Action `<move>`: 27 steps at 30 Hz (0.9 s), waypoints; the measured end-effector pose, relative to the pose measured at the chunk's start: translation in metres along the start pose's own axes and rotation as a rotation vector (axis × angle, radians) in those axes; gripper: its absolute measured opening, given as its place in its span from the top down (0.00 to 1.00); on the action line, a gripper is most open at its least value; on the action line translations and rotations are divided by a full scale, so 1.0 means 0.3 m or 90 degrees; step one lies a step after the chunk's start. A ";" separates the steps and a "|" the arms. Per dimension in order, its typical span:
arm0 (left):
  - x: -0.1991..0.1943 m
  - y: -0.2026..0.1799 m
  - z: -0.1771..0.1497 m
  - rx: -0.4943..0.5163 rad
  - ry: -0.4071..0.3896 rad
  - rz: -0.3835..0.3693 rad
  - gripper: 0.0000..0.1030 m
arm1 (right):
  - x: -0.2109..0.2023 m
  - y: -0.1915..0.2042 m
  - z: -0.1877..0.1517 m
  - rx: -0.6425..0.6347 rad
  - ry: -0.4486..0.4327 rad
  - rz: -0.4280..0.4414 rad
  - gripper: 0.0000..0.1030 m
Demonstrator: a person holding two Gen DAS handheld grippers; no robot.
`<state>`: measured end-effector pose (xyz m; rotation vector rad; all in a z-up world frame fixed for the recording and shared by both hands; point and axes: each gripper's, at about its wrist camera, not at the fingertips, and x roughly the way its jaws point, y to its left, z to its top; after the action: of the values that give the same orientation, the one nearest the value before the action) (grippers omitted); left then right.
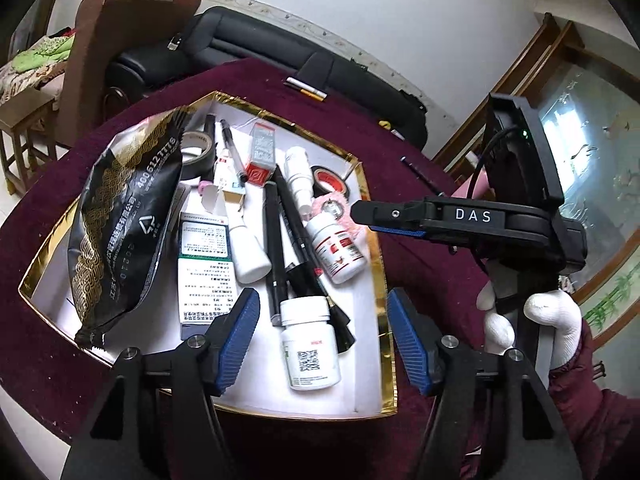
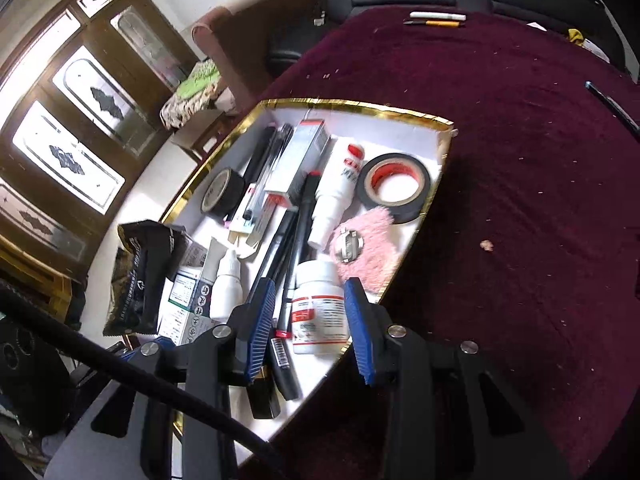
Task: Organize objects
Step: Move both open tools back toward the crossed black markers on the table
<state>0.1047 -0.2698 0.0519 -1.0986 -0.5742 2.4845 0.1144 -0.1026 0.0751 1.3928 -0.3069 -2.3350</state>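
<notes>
Maroon-clothed table, gold-rimmed white tray on it, black sofa and wooden doors behind.

Mostly done, by the look: tray already packed with a black foil bag, medicine boxes, black pens, two tape rolls, a spray bottle, a dropper bottle and a pink puff.

Left tool: jaws apart, nothing gripped, poised over a white pill bottle lying in the tray between and just below the pads. Looks freshly placed.

Right tool: jaws partly open; second white pill bottle sits between them at the tray's near edge. Can't tell if pads touch it.

Left to do: two markers far ahead of right tool on bare cloth, a thin black stick off to the right, a small yellow item at far edge. Probably next.
</notes>
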 end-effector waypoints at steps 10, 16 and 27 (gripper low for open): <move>-0.058 -0.116 0.037 0.047 -0.036 -0.103 0.33 | -0.175 -0.251 -0.128 0.079 -0.036 -0.021 0.66; 0.018 -0.221 0.037 0.082 0.010 -0.118 0.33 | -0.313 -0.461 -0.214 0.163 -0.075 -0.049 0.65; 0.183 -0.402 0.027 0.113 0.083 -0.112 0.33 | -0.431 -0.727 -0.321 0.280 -0.119 -0.059 0.65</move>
<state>0.0832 -0.1427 0.0835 -1.0815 -0.3867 2.2461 0.2040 0.1518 0.0471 1.3967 -0.8726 -2.5849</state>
